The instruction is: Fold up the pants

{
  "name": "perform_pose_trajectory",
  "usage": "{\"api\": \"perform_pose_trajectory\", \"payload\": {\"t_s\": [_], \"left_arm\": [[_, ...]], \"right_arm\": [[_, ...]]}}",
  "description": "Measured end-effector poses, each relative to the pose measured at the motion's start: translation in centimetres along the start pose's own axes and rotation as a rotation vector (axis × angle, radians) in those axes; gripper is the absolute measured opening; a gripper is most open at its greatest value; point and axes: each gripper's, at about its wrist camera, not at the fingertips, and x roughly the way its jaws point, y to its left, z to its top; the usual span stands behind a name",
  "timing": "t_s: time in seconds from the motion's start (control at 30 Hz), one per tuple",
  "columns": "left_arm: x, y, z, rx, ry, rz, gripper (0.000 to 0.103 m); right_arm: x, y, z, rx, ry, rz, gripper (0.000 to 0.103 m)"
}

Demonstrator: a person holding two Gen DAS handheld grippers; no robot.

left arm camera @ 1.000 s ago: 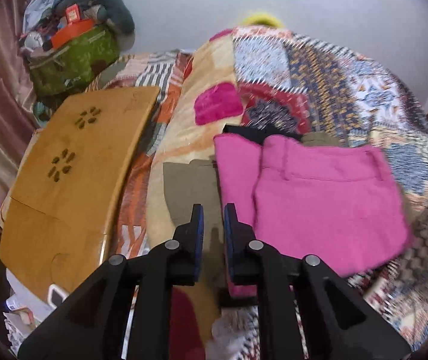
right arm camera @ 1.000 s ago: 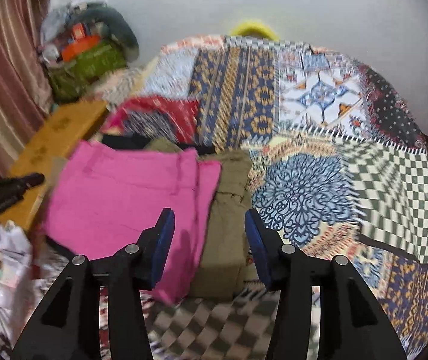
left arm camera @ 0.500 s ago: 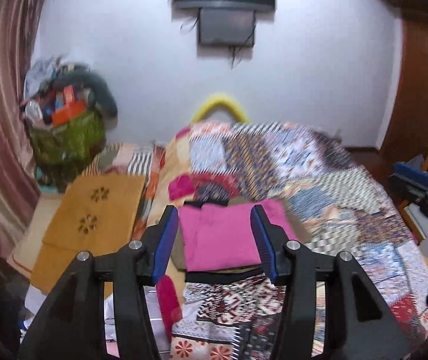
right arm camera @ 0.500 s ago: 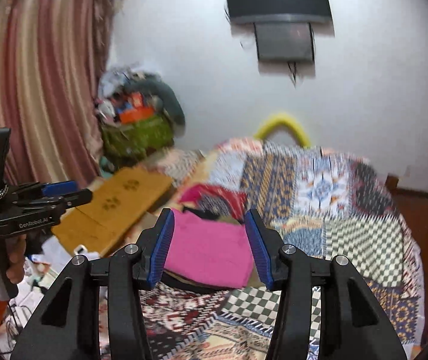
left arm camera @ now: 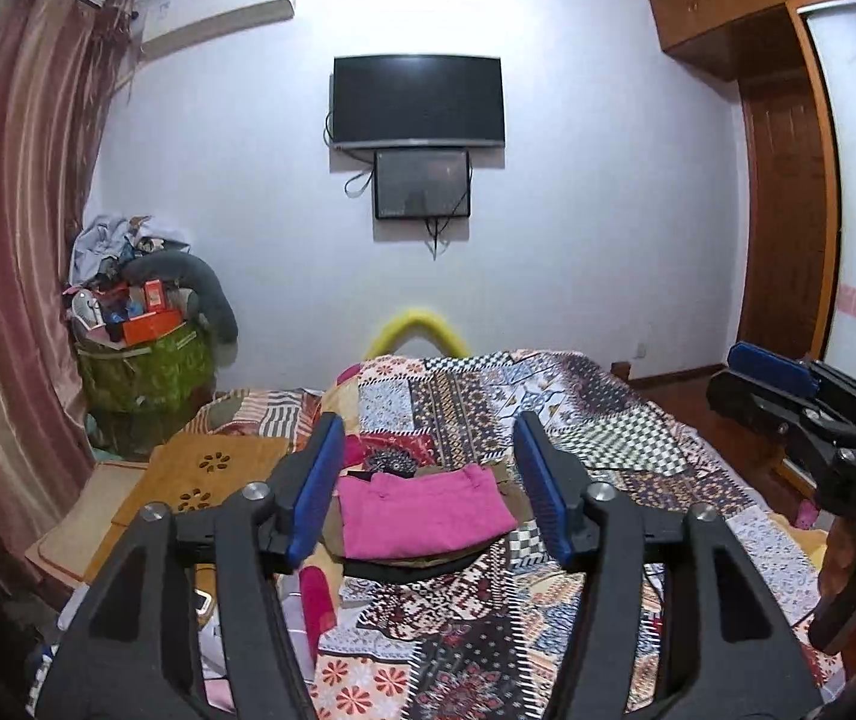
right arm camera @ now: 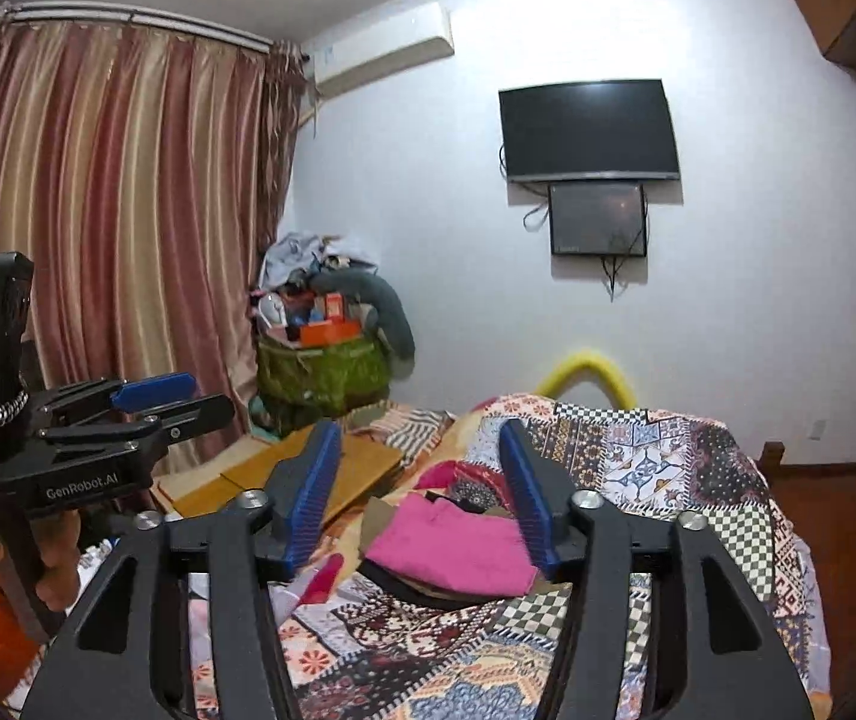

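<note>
The folded pink pants (left arm camera: 422, 515) lie on top of a small stack of folded clothes on the patchwork bedspread (left arm camera: 595, 438); they also show in the right wrist view (right arm camera: 451, 543). My left gripper (left arm camera: 435, 495) is open and empty, held well back from the stack. My right gripper (right arm camera: 422, 501) is open and empty, also well back. Each gripper shows in the other's view: the right one at the right edge (left arm camera: 787, 387), the left one at the left edge (right arm camera: 152, 399).
A wooden lap table (left arm camera: 212, 474) lies left of the bed. A green bag piled with things (left arm camera: 140, 366) stands in the corner by the curtain (right arm camera: 98, 228). A television (left arm camera: 417, 101) hangs on the far wall. A wooden wardrobe (left arm camera: 787, 210) stands at the right.
Both grippers have pulled back and up from the stack, which now looks small and far. The left gripper's jaws have gone from nearly shut to wide open.
</note>
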Motion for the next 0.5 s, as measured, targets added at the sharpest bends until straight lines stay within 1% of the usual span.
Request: {"api": "perform_pose_trajectory", "payload": {"t_s": [0.07,0.1,0.13,0.17,0.23,0.27,0.33,0.4,0.5], "left_arm": [[-1.5,-0.3,-0.6,-0.006,-0.023,-0.001,0.076],[-2.2,-0.5,-0.9,-0.008,-0.032,-0.004,0.080],[-2.4,-0.4,-1.0,-0.010,-0.037,-0.004,0.086],[-2.8,-0.5,-1.3,-0.013,-0.047,0.001,0.091],[-3.5,-0.6,-1.5,-0.018,-0.058,0.008,0.096],[-3.7,-0.7,-1.6,-0.022,-0.064,0.009,0.098],[-4.1,-0.7,-1.8,-0.028,-0.074,0.008,0.100],[-4.5,-0.9,-1.9,-0.029,-0.083,0.007,0.102],[-4.9,-0.9,-2.0,-0.031,-0.090,0.003,0.103]], "right_arm": [[-1.3,0.3,-0.4,0.012,-0.018,0.003,0.061],[-1.7,0.4,-0.6,0.014,-0.023,0.001,0.067],[-2.1,0.6,-0.8,0.013,-0.027,-0.010,0.073],[-2.3,0.7,-0.9,0.011,-0.030,-0.020,0.075],[-2.7,0.9,-1.3,0.016,-0.034,-0.039,0.084],[-3.0,1.0,-1.3,0.020,-0.035,-0.046,0.086],[-3.1,1.0,-1.4,0.028,-0.041,-0.069,0.096],[-3.7,1.2,-1.4,0.020,-0.050,-0.099,0.103],[-3.9,1.3,-1.5,0.015,-0.053,-0.112,0.103]]}}
